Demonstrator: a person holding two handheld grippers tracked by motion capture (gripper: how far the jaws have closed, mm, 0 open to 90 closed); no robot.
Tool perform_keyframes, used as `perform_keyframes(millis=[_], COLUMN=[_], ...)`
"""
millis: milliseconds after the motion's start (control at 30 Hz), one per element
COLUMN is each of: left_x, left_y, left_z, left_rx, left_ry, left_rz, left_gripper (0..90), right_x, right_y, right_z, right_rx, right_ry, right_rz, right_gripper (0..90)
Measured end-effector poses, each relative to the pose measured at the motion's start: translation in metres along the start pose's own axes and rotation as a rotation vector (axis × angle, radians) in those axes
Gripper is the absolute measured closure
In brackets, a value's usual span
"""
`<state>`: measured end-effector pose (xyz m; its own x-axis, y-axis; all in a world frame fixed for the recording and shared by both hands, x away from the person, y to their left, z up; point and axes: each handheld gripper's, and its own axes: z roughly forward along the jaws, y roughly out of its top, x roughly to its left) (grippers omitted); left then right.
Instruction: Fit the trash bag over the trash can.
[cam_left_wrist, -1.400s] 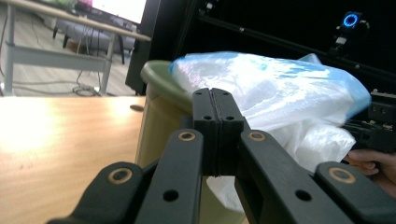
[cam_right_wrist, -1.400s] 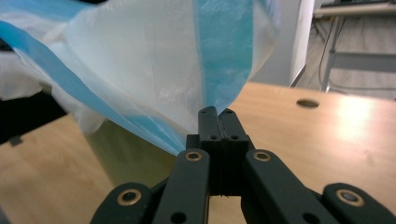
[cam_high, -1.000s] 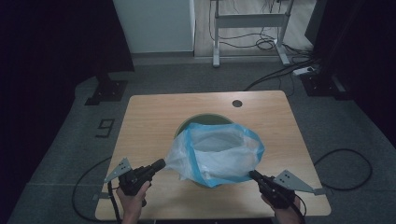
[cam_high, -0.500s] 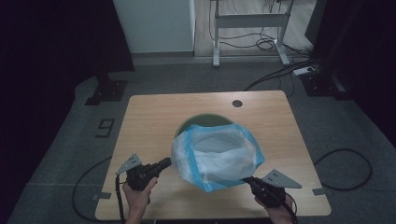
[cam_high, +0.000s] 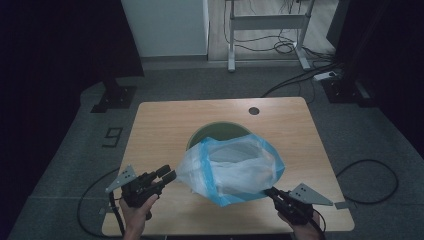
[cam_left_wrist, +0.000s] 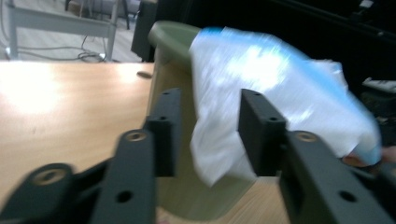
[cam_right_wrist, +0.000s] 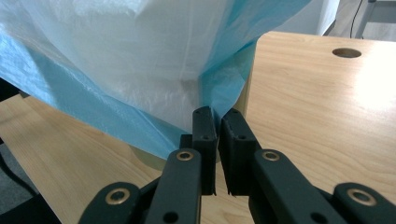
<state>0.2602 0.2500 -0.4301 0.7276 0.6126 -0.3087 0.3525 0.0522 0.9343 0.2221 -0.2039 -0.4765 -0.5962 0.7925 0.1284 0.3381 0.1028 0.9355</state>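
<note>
The left gripper (cam_high: 169, 174) is seen at the near left of the table (cam_high: 160, 125) in the high view, its fingers (cam_left_wrist: 164, 126) parted by a moderate gap, having just been opening. In the left gripper view the white edge of the plastic bag (cam_high: 232, 167) is seen hanging in that gap, with no finger pressed on it. The right gripper (cam_high: 270, 191) is held at the near right; its fingers (cam_right_wrist: 204, 135) are drawn almost together and a blue fold of the bag's rim is pinched between their tips.

The bag, translucent white with a blue border, is draped over the near side of an olive-green bin (cam_high: 220, 132) that stands in the middle of the table, with its mouth spread wide. In the high view the far arc of the bin's rim is shown above the bag. In the left gripper view the bin's side wall and its base on the table are shown, blurred. In the right gripper view the pinch is shown close up, with a strip of the bin's wall behind the bag.

The table is of light wood, with a round cable hole (cam_high: 254, 110) near its far edge. It stands on grey carpet (cam_high: 350, 135) in a dim room; a white panel (cam_high: 165, 25), a metal frame (cam_high: 267, 22) and loose cables (cam_high: 285, 47) are seen beyond it.
</note>
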Motion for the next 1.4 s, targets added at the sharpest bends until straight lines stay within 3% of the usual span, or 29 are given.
perform_keyframes(millis=[133,300,433,567,733,800,933,1000,1033,1133,1400], left_x=[-0.003,0.006,0.010,0.009,0.011,0.010,0.009,0.008,0.008,0.008,0.005], left_y=[0.025,0.045,0.047,0.042,0.041,0.042,0.043,0.043,0.043,0.041,0.045], left_z=[0.009,0.035,0.045,0.050,0.048,0.048,0.047,0.047,0.047,0.044,0.037], left_rx=[0.035,0.131,0.178,0.203,0.187,0.186,0.185,0.175,0.175,0.131,0.052], left_ry=[-0.006,-0.042,-0.050,-0.051,-0.106,-0.109,-0.091,-0.074,-0.074,-0.051,-0.028], left_rz=[0.033,0.043,0.046,0.052,0.033,0.031,0.052,0.063,0.063,0.071,0.090], left_gripper=[47.4,40.9,36.6,39.9,65.9,72.3,84.1,87.6,88.5,89.4,89.6], right_x=[0.000,0.000,-0.001,-0.002,0.000,0.001,0.006,0.007,0.007,0.003,-0.007], right_y=[0.002,0.002,0.003,0.003,0.004,0.006,0.016,0.025,0.025,0.046,0.089], right_z=[-0.001,0.000,-0.002,-0.003,-0.005,-0.006,-0.014,-0.021,-0.021,-0.033,-0.041], right_rx=[-0.004,0.000,-0.008,-0.010,-0.016,-0.021,-0.058,-0.089,-0.089,-0.131,-0.171], right_ry=[-0.004,-0.002,-0.006,-0.006,0.000,0.009,0.010,0.005,0.005,0.005,0.087], right_rz=[-0.005,-0.008,-0.008,-0.008,-0.013,-0.020,-0.039,-0.043,-0.043,-0.035,0.003], right_gripper=[82.0,81.9,81.8,81.6,80.7,78.0,56.4,47.6,47.6,39.1,36.2])
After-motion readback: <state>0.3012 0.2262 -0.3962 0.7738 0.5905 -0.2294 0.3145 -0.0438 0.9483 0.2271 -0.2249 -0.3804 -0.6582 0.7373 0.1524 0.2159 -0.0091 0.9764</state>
